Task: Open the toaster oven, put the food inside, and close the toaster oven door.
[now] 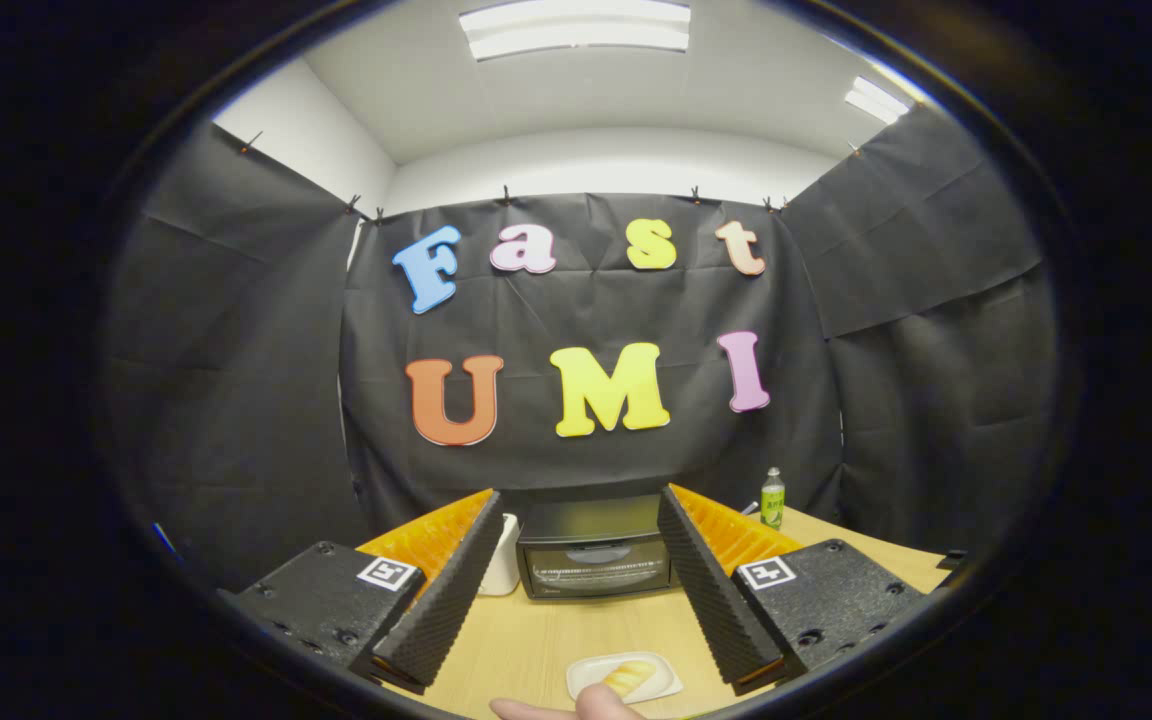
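A black toaster oven [596, 560] stands at the far side of the wooden table [536, 640], straight ahead and beyond my fingers, with its glass door shut. My gripper [581, 505] is open wide, raised above the table, nothing between its fingers. Close below, between the fingers, a small white plate [584, 677] lies on the table with a yellowish piece of food [628, 677] on it. A person's fingertip [576, 707] shows right in front of the plate.
A white cylinder-shaped object [504, 570] stands just left of the oven, partly behind my left finger. A small green bottle [772, 498] stands at the table's back right. Black cloth walls close the booth on three sides.
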Demonstrator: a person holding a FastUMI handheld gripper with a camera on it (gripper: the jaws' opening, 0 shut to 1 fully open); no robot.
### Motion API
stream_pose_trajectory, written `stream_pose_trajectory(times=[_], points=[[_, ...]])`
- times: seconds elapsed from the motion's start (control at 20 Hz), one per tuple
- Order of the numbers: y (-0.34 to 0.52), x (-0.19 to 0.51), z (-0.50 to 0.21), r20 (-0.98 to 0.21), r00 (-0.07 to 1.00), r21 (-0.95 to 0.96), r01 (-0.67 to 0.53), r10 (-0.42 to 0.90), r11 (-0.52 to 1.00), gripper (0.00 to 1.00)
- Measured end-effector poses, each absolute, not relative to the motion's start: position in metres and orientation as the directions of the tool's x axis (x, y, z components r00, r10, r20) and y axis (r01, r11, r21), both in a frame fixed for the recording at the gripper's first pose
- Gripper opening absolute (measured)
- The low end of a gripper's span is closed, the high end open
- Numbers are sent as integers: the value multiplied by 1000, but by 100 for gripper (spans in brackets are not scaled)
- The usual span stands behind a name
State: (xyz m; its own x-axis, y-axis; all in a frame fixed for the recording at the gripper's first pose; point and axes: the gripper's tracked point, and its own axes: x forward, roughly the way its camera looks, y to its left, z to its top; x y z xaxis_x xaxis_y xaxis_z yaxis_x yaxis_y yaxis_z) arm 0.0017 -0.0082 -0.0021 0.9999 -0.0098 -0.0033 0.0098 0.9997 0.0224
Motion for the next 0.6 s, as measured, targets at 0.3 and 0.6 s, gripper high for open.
stream_pose_trajectory(times=[0.3, 0.6], points=[[-14, 5, -9, -18, 1000, 33, 9, -9, 999, 100], [-13, 10, -11, -15, 1000, 52, -21, 22, 998, 100]])
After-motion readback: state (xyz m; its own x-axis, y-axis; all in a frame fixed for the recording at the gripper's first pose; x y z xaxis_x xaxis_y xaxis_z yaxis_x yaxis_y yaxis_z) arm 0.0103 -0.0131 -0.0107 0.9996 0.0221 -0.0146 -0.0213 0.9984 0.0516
